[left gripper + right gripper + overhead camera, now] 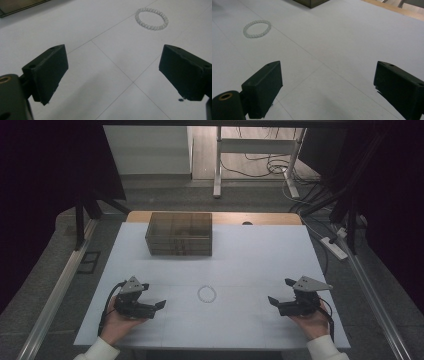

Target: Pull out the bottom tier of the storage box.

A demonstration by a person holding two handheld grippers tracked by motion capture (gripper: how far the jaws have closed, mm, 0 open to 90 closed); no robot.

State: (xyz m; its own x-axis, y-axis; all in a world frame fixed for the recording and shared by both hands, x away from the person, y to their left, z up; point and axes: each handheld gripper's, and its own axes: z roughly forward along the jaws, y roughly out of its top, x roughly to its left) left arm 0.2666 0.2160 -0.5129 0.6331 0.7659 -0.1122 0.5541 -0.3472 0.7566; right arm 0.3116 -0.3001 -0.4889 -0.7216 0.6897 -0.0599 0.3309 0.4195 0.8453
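White sleeves entered at the near edge of the high view, each hand holding a gripper low over the white table [235, 255]. At near left, the left gripper [161, 304] pointed right toward the middle; its jaws stood wide apart with nothing between them. At near right, the right gripper [272, 299] pointed left, its jaws likewise spread wide and empty. Between the two, a little farther in and well apart from both, a pale beaded bracelet [206, 294] lay flat on the table. The left gripper view showed it ahead and to the right of that gripper's jaws; the right gripper view showed it ahead and to the left. Farther back, left of centre, a smoky clear box [179, 233] stood near the far edge.
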